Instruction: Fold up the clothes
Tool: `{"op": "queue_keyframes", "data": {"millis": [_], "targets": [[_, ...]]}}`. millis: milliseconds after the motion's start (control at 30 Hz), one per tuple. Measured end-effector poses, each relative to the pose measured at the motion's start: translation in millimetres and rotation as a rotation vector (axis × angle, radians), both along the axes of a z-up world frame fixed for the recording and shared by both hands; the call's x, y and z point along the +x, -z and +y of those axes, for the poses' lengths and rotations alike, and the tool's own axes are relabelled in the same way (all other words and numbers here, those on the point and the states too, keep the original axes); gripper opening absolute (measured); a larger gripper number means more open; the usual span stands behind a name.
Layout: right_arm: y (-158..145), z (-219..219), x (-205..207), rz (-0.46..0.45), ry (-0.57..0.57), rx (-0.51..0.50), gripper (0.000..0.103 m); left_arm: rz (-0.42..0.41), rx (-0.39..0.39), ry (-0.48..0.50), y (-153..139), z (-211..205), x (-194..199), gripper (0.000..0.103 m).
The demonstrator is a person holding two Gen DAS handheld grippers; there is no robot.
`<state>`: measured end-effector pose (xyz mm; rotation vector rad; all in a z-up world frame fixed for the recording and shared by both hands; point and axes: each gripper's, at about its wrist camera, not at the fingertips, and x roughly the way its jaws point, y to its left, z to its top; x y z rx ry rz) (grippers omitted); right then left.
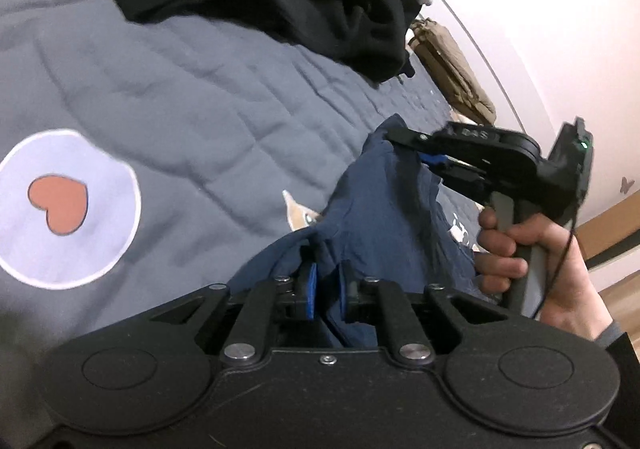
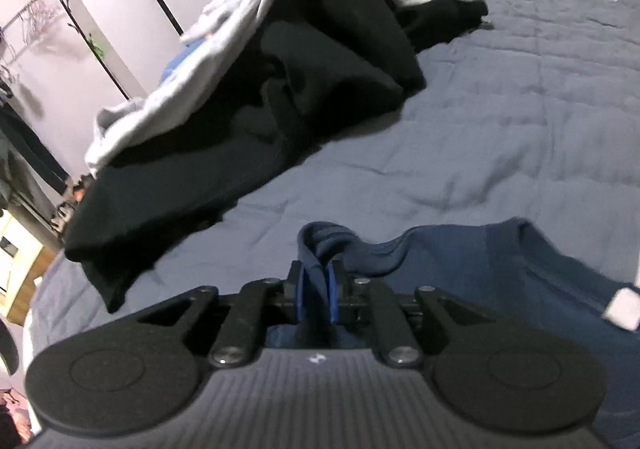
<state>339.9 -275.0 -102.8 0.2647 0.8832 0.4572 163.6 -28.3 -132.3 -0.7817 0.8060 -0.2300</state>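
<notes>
Both claws, left (image 1: 325, 291) and right (image 2: 316, 293), pinch the navy shirt (image 2: 480, 273); black pile (image 2: 280, 89) at eleven o'clock. Mid-fold; next, lay it flat on the bed (image 2: 500, 109).

Dim indoor light; wall (image 1: 540, 9) blown out at far right; black clothes (image 2: 280, 89) lose detail; fisheye-bent edges; slight blur.

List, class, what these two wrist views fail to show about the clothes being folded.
- Navy garment: its type; right wrist view's gripper body and frame edge cut it off.
- Black garment: its shape; it is crumpled under the white garment.
- Beige item: blurred in the left wrist view.
</notes>
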Motion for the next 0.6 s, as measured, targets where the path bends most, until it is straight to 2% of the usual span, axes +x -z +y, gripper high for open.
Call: {"op": "queue_keyframes", "data": {"millis": [133, 200, 233, 300, 333, 367, 467, 533, 600], "targets": [[-2.1, -20.5, -12.4, -0.005, 0.018, 0.061, 0.042, -0.004, -0.005, -0.001, 1.0, -0.5, -1.3, 0.012], [2.0, -17.7, -12.4, -0.002, 0.021, 0.049, 0.043, 0.003, -0.005, -0.009, 3.1, -0.3, 0.8, 0.012], [4.6, -15.1, -11.5, -0.001, 0.027, 0.042, 0.042, 0.004, -0.002, -0.015, 4.5, -0.4, 2.9, 0.012], [9.9, -9.9, -9.7, 0.002, 0.038, 0.026, 0.03, 0.0, 0.007, -0.015, 5.6, -0.7, 3.3, 0.012], [12.1, -6.2, -6.8, 0.01, 0.039, 0.025, 0.008, -0.008, 0.016, -0.018, 5.1, -0.8, 2.1, 0.011], [11.6, -4.0, -5.2, 0.005, 0.045, 0.03, 0.003, -0.032, 0.03, -0.048, 3.3, 1.4, -2.3, 0.007], [-0.7, 1.1, -9.3, -0.103, 0.046, 0.069, 0.003, -0.114, 0.058, -0.111, -7.0, 1.9, -16.7, 0.005], [-9.6, 6.9, -13.9, -0.191, 0.03, 0.086, 0.003, -0.158, 0.094, -0.101, -14.0, -4.4, -21.0, 0.005], [-2.7, 16.4, -6.1, -0.16, -0.002, 0.026, 0.003, -0.127, 0.102, -0.049, -10.7, -11.0, -15.1, 0.005]]}}
